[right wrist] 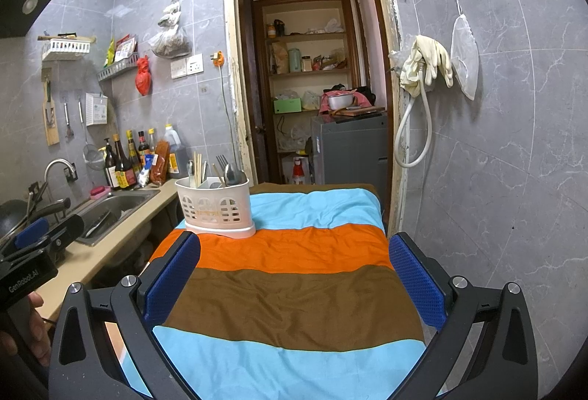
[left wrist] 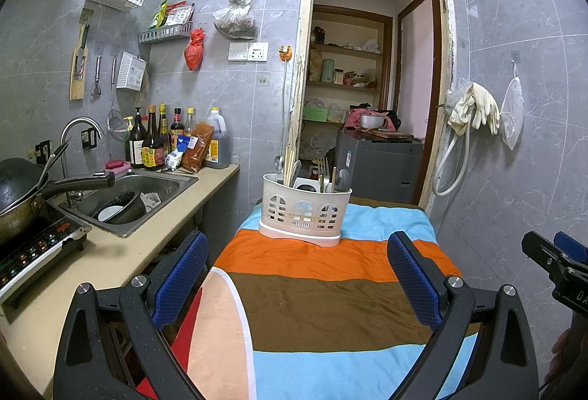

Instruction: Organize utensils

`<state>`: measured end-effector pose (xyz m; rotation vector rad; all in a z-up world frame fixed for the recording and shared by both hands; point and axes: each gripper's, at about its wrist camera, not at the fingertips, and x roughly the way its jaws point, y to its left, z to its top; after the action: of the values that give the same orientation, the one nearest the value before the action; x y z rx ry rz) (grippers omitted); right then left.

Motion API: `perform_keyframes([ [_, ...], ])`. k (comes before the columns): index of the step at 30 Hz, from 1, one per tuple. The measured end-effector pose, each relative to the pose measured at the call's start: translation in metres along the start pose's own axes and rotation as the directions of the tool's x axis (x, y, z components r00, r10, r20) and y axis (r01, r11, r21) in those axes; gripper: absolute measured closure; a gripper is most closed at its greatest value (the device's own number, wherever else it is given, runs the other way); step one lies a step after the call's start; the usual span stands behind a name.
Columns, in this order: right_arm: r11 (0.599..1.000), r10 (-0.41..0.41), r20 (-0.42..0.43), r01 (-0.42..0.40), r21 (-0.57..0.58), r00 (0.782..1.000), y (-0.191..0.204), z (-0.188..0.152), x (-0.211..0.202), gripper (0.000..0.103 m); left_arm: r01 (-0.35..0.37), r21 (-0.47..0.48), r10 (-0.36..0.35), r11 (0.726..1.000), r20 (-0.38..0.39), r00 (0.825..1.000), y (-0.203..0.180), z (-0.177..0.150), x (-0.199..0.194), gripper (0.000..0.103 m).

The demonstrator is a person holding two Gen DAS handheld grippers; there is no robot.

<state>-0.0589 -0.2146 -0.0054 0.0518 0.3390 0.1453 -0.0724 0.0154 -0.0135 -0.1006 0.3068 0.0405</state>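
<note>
In the left wrist view, the left gripper (left wrist: 297, 289) is held above the near part of a striped cloth (left wrist: 330, 293), its blue pads (left wrist: 415, 278) spread wide with nothing between them. A white caddy (left wrist: 304, 214) is seen standing upright near the cloth's far edge, its long side set across the view. Spoons (left wrist: 279, 166), chopsticks (left wrist: 290, 163) and a fork (left wrist: 322, 169) are stood in it handle-down, pointing upward. The right gripper (left wrist: 558, 258) is glimpsed at the right edge; its jaw spacing cannot be told there.

In the right wrist view, the right gripper (right wrist: 294, 278) is likewise held wide apart and empty over the cloth (right wrist: 294, 304). The caddy (right wrist: 217, 207) is placed at the cloth's far left corner, beside the counter (right wrist: 110, 253) and sink (right wrist: 117, 207). The utensils (right wrist: 220, 166) are seen upright, leaning slightly.
</note>
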Motion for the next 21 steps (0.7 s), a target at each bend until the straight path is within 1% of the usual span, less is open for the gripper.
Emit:
perform_keyframes([
  [21,1.0,0.0,0.0,0.0,0.001,1.0,0.0003,-0.0003,0.0002,0.0,0.0,-0.002,0.0,1.0,0.0,1.0,0.0002,-0.002,0.0005,0.007],
])
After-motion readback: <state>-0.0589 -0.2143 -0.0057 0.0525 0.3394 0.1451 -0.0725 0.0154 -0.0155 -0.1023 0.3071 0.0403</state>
